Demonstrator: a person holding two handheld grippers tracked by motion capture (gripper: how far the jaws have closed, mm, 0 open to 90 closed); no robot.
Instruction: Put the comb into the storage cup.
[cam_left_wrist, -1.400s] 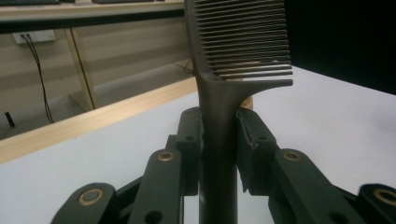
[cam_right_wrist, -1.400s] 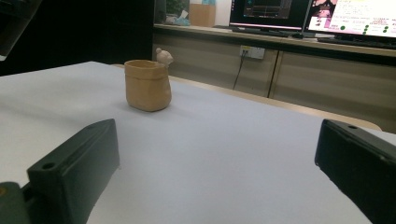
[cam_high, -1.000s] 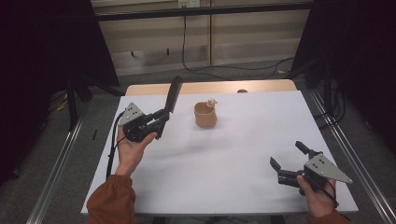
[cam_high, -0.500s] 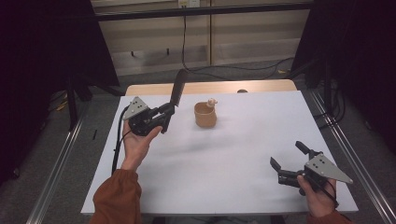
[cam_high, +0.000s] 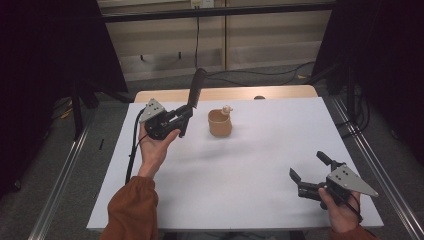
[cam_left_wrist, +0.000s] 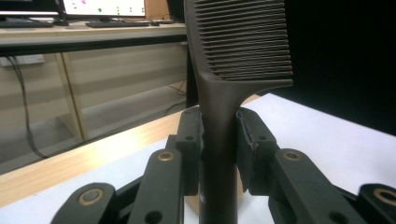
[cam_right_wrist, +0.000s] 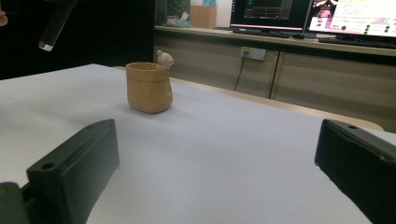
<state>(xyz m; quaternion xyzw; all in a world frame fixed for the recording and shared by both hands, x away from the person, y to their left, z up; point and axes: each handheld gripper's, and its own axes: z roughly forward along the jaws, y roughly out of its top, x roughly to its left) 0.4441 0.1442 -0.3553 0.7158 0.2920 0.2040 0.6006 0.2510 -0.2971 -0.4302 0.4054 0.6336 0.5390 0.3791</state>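
White sheet covers the table (cam_high: 250, 165); a strip of bare wood shows along the far edge. Dark curtains hang on both sides, pale cabinets with trailing cables stand behind, and lit monitors show in both gripper views.

Left gripper (cam_high: 182, 116): held up above the table's left-far area in the person's left hand (cam_high: 155, 150), palm up under the body. Jaws are closed on the handle of a dark comb (cam_high: 196, 87). In the left gripper view the pads press the comb (cam_left_wrist: 233, 60) on both sides of its handle, just below where the teeth begin. The comb stands nearly upright, toothed end up, leaning slightly toward the far edge; it is clear of the table.

Tan cup (cam_high: 220, 123): stands upright on the sheet, just right of the left gripper, not touching it. A small pale figure sits on its rim at the far-right side. In the right gripper view the cup (cam_right_wrist: 149, 87) is well ahead of the jaws.

Right gripper (cam_high: 310, 172): low at the near-right corner, held in the right hand (cam_high: 337, 207). Jaws wide apart, nothing between them, pointing leftward across the sheet.
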